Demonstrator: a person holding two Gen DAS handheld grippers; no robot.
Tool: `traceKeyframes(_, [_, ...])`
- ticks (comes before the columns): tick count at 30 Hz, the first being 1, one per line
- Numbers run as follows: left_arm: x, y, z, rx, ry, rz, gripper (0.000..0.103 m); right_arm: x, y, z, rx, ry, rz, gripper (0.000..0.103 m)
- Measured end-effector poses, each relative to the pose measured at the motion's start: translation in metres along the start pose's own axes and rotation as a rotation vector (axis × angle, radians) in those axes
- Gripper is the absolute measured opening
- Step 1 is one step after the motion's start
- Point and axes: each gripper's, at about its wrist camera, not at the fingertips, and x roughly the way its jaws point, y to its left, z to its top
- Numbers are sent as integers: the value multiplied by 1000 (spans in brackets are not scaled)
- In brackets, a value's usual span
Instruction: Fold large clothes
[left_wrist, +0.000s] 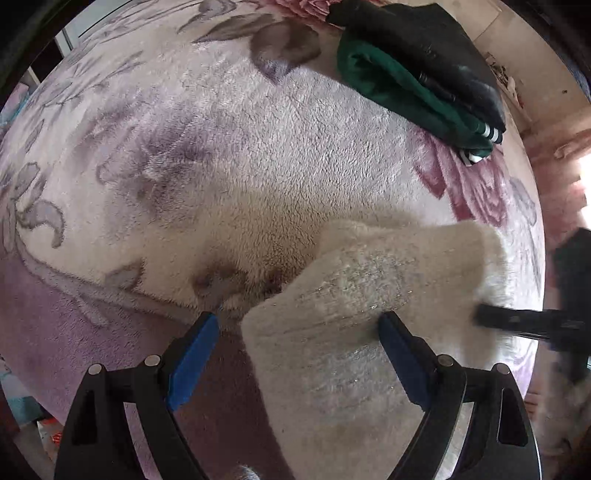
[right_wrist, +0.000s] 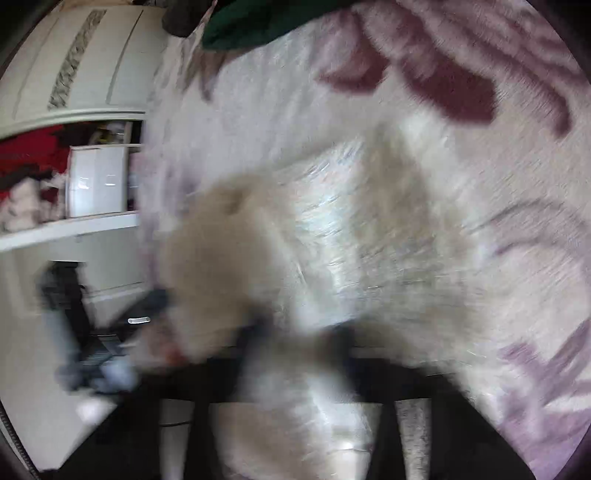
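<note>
Bed blanket (left_wrist: 258, 166): plush fleece w/ purple and pink flower print, fills most of both views and serves as the work surface. Stack of folded clothes (left_wrist: 417, 74) at far side of bed, black piece on top of a green one w/ white-striped cuff; well apart from the work, appears already done. Task item: cream fluffy sweater (left_wrist: 351, 302), thick fuzzy knit w/ glinting threads, lying on the blanket near the bed edge, partly bunched, one fold or sleeve layer lapped over the rest. Judged soft, limp, fairly light for its bulk; no stiffness, so any lifted part will droop and drag; pile vs. fleece blanket likely clings rather than slides. Not fragile, though loose fibres could snag on pad edges. Best hold, in my judgement: pinch at an edge, hem or sleeve end, through one or two layers only; a bite into the thick middle would gather too much. Left gripper (left_wrist: 299, 317): jaws wide, blue pads either side of the sweater's near portion, pointing steeply down, not pressing on it. Right gripper (right_wrist: 295, 332): view badly motion-blurred; jaws read as drawn nearly together, cream fabric bunched at the tips, but whether the cloth is actually pinched can't be told. In left view it shows as a dark bar (left_wrist: 517, 321) at the sweater's right edge.
</note>
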Motion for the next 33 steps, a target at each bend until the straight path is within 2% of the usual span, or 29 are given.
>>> traceKeyframes(2, [2, -4, 0, 4, 1, -24, 91, -18, 4, -13, 40, -61, -10, 8])
traceKeyframes(3, [1, -7, 1, 8, -3, -48, 91, -37, 2, -21, 81, -119, -9, 8])
traceKeyframes(5, [0, -16, 5, 28, -7, -69, 92, -67, -11, -30, 148, -201, -26, 7])
traceKeyframes(6, [0, -20, 6, 42, -14, -59, 92, -71, -19, -30, 162, -205, -63, 6])
traceKeyframes(7, [-1, -24, 7, 55, -21, -45, 92, -79, -17, -33, 178, -208, -108, 1])
traceKeyframes(8, [-1, -25, 8, 60, -21, -42, 92, -70, -28, -32, 208, -186, -114, 1])
traceKeyframes(9, [-1, -25, 9, 56, -18, -48, 92, -54, -35, -27, 225, -117, -55, 1])
traceKeyframes(10, [-2, -24, 10, 49, -18, -53, 92, -50, -40, -23, 224, -76, -34, 1])
traceKeyframes(14, [-19, -17, 8, 31, -66, -39, 91, -57, -13, -8, 96, -65, -36, 5])
traceKeyframes(15, [-27, -12, 6, 19, -90, -26, 91, -63, 0, -3, 44, -83, -31, 14])
traceKeyframes(16, [-31, -9, 4, 8, -105, -21, 91, -65, 9, 1, 11, -91, -20, 38])
traceKeyframes(17, [-37, -3, 1, -17, -129, -7, 91, -58, 22, 9, -11, -95, -17, 55])
traceKeyframes(18, [-42, 3, -4, -44, -153, 11, 91, -56, 32, 14, -48, -101, -20, 83])
traceKeyframes(19, [-45, 8, -8, -66, -169, 25, 91, -48, 38, 20, -77, -90, -33, 88])
traceKeyframes(22, [-45, 26, -27, -134, -180, 71, 92, -5, 43, 36, -136, 26, -86, 88])
traceKeyframes(24, [-38, 36, -42, -170, -161, 104, 91, 24, 44, 40, -191, 68, -124, 86])
traceKeyframes(26, [-30, 41, -57, -195, -128, 121, 91, 32, 56, 34, -277, 53, -176, 67])
traceKeyframes(27, [-25, 43, -64, -201, -115, 121, 91, 35, 70, 29, -335, 69, -187, 48])
traceKeyframes(28, [-22, 43, -70, -204, -105, 126, 91, 37, 79, 24, -356, 70, -194, 37])
traceKeyframes(30, [-16, 39, -77, -205, -93, 133, 91, 36, 79, 20, -330, 62, -171, 24])
traceKeyframes(33, [-19, 34, -82, -204, -96, 139, 91, 12, 71, 2, -195, 0, -112, 17])
